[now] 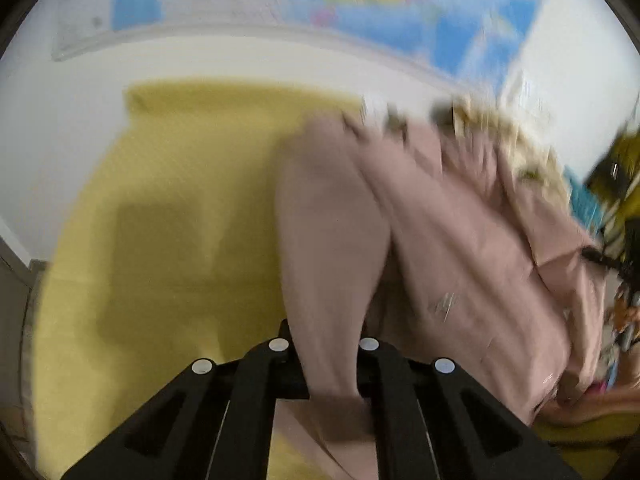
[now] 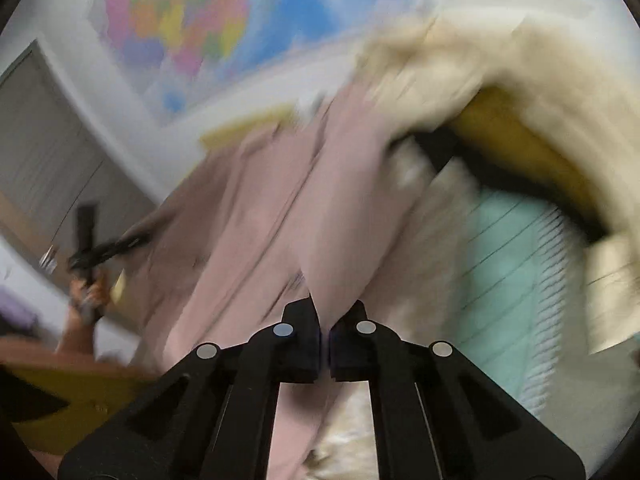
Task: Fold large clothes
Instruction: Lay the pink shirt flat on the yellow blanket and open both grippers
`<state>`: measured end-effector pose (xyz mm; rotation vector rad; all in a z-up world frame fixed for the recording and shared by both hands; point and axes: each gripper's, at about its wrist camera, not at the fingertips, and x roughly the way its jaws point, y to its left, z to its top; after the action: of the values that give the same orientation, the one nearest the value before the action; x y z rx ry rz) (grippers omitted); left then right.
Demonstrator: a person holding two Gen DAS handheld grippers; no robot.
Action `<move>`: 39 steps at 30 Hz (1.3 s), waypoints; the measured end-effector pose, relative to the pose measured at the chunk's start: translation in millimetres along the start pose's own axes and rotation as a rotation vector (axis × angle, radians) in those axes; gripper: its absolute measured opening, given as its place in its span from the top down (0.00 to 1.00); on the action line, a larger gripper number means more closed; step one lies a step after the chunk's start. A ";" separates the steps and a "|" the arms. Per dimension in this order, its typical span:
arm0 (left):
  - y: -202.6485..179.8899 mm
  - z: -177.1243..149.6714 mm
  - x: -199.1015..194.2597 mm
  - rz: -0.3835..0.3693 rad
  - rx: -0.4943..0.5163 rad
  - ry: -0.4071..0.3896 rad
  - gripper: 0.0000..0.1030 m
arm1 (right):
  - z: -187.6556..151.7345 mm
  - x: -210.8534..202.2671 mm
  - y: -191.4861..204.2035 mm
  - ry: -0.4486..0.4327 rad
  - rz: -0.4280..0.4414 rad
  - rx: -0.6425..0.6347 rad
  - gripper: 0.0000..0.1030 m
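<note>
Left wrist view: the left gripper (image 1: pixel 326 364) pinches a fold of the pink garment (image 1: pixel 440 240) at lower centre, above a yellow sheet (image 1: pixel 180 200). Right wrist view: the right gripper (image 2: pixel 325 344) pinches the garment (image 2: pixel 280 220), which fills mid-frame.

The right gripper (image 2: pixel 325 320) pinches the pink garment (image 2: pixel 280 216) (blurred), a colourful map (image 2: pixel 188 24) behind.

A large dusty-pink fabric garment (image 1: pixel 460 240) with a cream fleecy lining (image 2: pixel 460 64) (both views are blurred) hangs stretched in long folds above a yellow surface, one bunched end pinched at each camera's near edge.
</note>
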<state>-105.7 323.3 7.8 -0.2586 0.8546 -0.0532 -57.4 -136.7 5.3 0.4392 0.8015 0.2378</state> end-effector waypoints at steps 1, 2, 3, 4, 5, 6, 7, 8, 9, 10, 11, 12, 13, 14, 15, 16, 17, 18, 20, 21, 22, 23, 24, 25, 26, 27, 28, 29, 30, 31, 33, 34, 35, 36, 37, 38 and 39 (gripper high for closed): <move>3.8 8.1 -9.7 0.049 0.012 -0.033 0.96 | 9.9 -12.7 -7.9 -0.039 -0.050 -0.009 0.97; 5.3 15.5 -16.3 0.105 0.031 -0.056 0.96 | 15.7 -21.4 -18.3 -0.069 -0.098 -0.003 0.97; 8.8 23.9 -19.7 0.191 0.053 -0.070 0.96 | 22.3 -24.0 -29.8 -0.077 -0.140 0.010 0.97; 13.5 31.4 -15.6 0.314 0.072 -0.063 0.93 | 29.4 -18.7 -43.1 -0.060 -0.213 0.012 0.97; 19.4 36.6 -6.1 0.470 0.087 -0.046 0.83 | 32.3 -13.3 -58.0 -0.055 -0.277 0.033 0.97; 24.6 37.4 2.2 0.559 0.098 -0.026 0.66 | 34.7 0.4 -63.5 -0.040 -0.305 0.052 0.97; 29.4 36.9 17.5 0.659 0.129 0.012 0.59 | 33.5 20.7 -76.3 0.013 -0.366 0.055 0.97; 32.2 35.1 27.0 0.720 0.152 0.032 0.55 | 30.9 33.0 -82.0 0.039 -0.406 0.067 0.95; 31.8 29.3 39.7 0.769 0.166 0.062 0.55 | 24.6 50.4 -92.6 0.077 -0.427 0.110 0.86; 30.8 23.2 44.6 0.768 0.170 0.088 0.55 | 19.2 67.1 -98.2 0.132 -0.447 0.136 0.66; 26.6 15.4 44.0 0.716 0.162 0.090 0.53 | 14.1 72.9 -101.8 0.148 -0.480 0.148 0.57; 23.1 10.4 38.0 0.658 0.151 0.069 0.53 | 9.0 72.4 -98.9 0.131 -0.511 0.147 0.43; 17.5 5.0 28.3 0.561 0.141 0.040 0.51 | 3.6 65.6 -88.4 0.094 -0.503 0.131 0.35; 12.5 -0.3 14.8 0.440 0.127 0.008 0.45 | -0.1 57.0 -79.4 0.062 -0.476 0.121 0.32; 9.9 -6.4 -4.5 0.299 0.098 -0.046 0.39 | -5.4 43.4 -62.9 0.010 -0.431 0.098 0.28; 7.6 -13.0 -23.4 0.184 0.078 -0.102 0.38 | -10.9 32.6 -50.8 -0.017 -0.397 0.073 0.22; 3.7 -20.4 -38.3 0.090 0.074 -0.141 0.36 | -19.6 20.9 -29.8 -0.050 -0.332 0.028 0.19; -0.6 -27.6 -45.7 0.037 0.082 -0.156 0.30 | -29.6 13.8 -10.1 -0.068 -0.258 -0.016 0.11; -18.3 -43.0 -48.9 -0.043 0.122 -0.149 0.21 | -50.9 14.1 22.4 -0.040 -0.101 -0.089 0.06; -24.0 -50.6 -47.3 -0.059 0.140 -0.132 0.19 | -62.1 21.6 36.9 0.001 -0.052 -0.121 0.06; -35.2 -61.6 -38.5 -0.085 0.163 -0.090 0.19 | -79.6 33.5 51.1 0.062 -0.022 -0.157 0.06; -44.7 -70.1 -28.5 -0.110 0.181 -0.047 0.18 | -87.7 41.5 55.6 0.096 -0.005 -0.167 0.06; -50.2 -74.7 -19.5 -0.133 0.194 -0.016 0.17 | -98.9 50.9 60.5 0.135 0.020 -0.165 0.06; -56.3 -79.6 -10.6 -0.157 0.205 0.013 0.16 | -112.3 64.5 62.3 0.188 0.064 -0.147 0.06; -61.8 -85.9 -3.1 -0.174 0.219 0.043 0.14 | -118.9 68.0 57.7 0.207 0.080 -0.131 0.07; -69.5 -91.5 7.7 -0.176 0.237 0.066 0.14 | -126.3 77.2 55.4 0.231 0.086 -0.109 0.15; -76.0 -95.8 18.7 -0.181 0.242 0.091 0.14 | -130.0 83.3 53.8 0.246 0.110 -0.087 0.34; -82.1 -99.4 28.9 -0.170 0.243 0.120 0.24 | -129.2 86.4 54.0 0.231 0.128 -0.075 0.47; -77.7 -100.8 36.4 -0.165 0.240 0.141 0.58 | -127.5 87.0 54.6 0.219 0.179 -0.054 0.85; -76.8 -100.8 43.0 -0.166 0.218 0.173 0.73 | -125.7 86.8 55.4 0.228 0.253 -0.018 0.93; -76.4 -95.5 33.4 -0.168 0.181 0.159 0.94 | -120.1 73.6 61.1 0.193 0.299 0.003 0.92; -73.6 -93.1 20.8 -0.215 0.151 0.147 0.94 | -119.2 59.9 63.1 0.171 0.334 0.007 0.92; -70.6 -90.1 10.5 -0.260 0.117 0.133 0.94 | -118.7 42.3 64.2 0.138 0.371 0.013 0.92; -68.3 -89.5 -5.5 -0.289 0.105 0.114 0.93 | -119.4 27.3 63.5 0.114 0.382 0.014 0.92; -67.2 -89.5 -17.1 -0.300 0.110 0.102 0.91 | -122.1 11.8 65.6 0.099 0.360 -0.001 0.92; -67.4 -90.0 -25.0 -0.304 0.127 0.099 0.82 | -118.8 6.9 61.9 0.104 0.334 -0.009 0.92; -70.1 -91.0 -28.6 -0.271 0.155 0.101 0.67 | -119.0 4.0 57.4 0.124 0.320 -0.005 0.90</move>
<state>-188.9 241.2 -10.8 -0.2262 0.9059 -0.3866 -144.6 -50.2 -43.4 0.5522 0.8494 0.5687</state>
